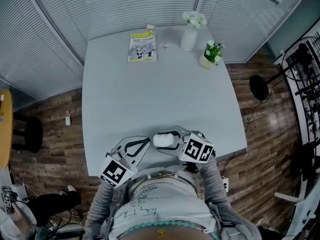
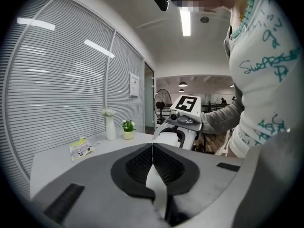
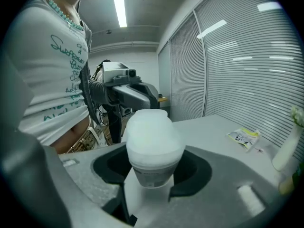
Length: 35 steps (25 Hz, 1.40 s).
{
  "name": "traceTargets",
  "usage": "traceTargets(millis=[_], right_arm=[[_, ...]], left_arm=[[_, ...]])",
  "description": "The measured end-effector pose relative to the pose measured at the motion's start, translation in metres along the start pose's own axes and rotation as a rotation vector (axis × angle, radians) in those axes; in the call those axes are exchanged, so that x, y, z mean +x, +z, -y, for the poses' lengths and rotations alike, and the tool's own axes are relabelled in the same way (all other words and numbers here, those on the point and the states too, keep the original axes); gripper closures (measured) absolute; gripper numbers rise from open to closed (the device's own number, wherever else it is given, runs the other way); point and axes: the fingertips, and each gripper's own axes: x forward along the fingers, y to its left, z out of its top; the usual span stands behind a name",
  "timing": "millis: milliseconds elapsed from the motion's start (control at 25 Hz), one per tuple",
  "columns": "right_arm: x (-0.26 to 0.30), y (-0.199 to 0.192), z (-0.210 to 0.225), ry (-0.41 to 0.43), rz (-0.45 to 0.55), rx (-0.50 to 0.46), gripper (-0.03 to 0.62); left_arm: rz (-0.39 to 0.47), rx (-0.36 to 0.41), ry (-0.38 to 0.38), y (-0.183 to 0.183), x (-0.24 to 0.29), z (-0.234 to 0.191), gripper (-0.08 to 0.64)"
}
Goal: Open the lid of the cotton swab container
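The cotton swab container (image 1: 166,140) is a white tub with a domed translucent lid (image 3: 151,127), which sits on it. It is held just above the near edge of the table. My right gripper (image 1: 164,140) is shut on its lower body (image 3: 151,172), one jaw on each side. In the left gripper view the container (image 2: 167,137) shows beyond my jaws, under the right gripper's marker cube (image 2: 188,103). My left gripper (image 1: 146,142) hovers just left of the container, shut with nothing in it; its pads meet in a closed line (image 2: 153,148). It does not touch the container.
The grey table (image 1: 150,99) carries a booklet (image 1: 142,46), a white vase with flowers (image 1: 189,36) and a small potted plant (image 1: 211,54) along its far edge. A fan (image 1: 259,86) stands on the wooden floor at the right. The person's body is close behind both grippers.
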Motion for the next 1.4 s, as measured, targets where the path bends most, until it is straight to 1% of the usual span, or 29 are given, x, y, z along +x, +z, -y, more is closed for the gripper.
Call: traceTargets(millis=[160,320,440,520,680,760,920,1040,1160,1320,1400], right_arm=[[0.003,-0.002,0.001,0.008,-0.015,-0.003,0.370],[0.011,-0.002,0.006,0.018,-0.024,0.002,0.370],[0.011,-0.005,0.003,0.022,-0.032,0.001,0.370],[0.011,-0.008,0.001,0.024,-0.036,-0.006,0.370],[0.013,-0.013,-0.003,0.027,-0.063,-0.034,0.370],[0.016,-0.016,-0.004,0.025,-0.086,-0.054,0.370],[0.020,-0.020,-0.008,0.032,-0.102,-0.073,0.370],[0.021,-0.022,-0.011,0.036,-0.109,-0.081,0.370],[0.021,-0.024,-0.015,0.038,-0.125,-0.090,0.370],[0.022,-0.027,-0.017,0.040,-0.129,-0.091,0.370],[0.023,-0.027,-0.018,0.039,-0.130,-0.091,0.370]], left_arm=[[-0.036,0.095,-0.063,0.008,0.001,0.003,0.549],[-0.095,0.139,-0.101,0.002,0.002,-0.004,0.503],[-0.131,0.178,-0.145,0.000,0.005,0.003,0.471],[-0.164,0.205,-0.183,-0.004,0.008,0.011,0.437],[-0.238,0.259,-0.261,-0.012,0.014,0.023,0.336],[-0.278,0.301,-0.289,-0.016,0.017,0.026,0.314],[-0.378,0.394,-0.362,-0.032,0.022,0.034,0.313],[-0.429,0.438,-0.398,-0.039,0.025,0.040,0.313],[-0.466,0.471,-0.415,-0.044,0.025,0.045,0.313],[-0.538,0.550,-0.413,-0.055,0.028,0.044,0.314],[-0.551,0.554,-0.411,-0.057,0.029,0.043,0.326]])
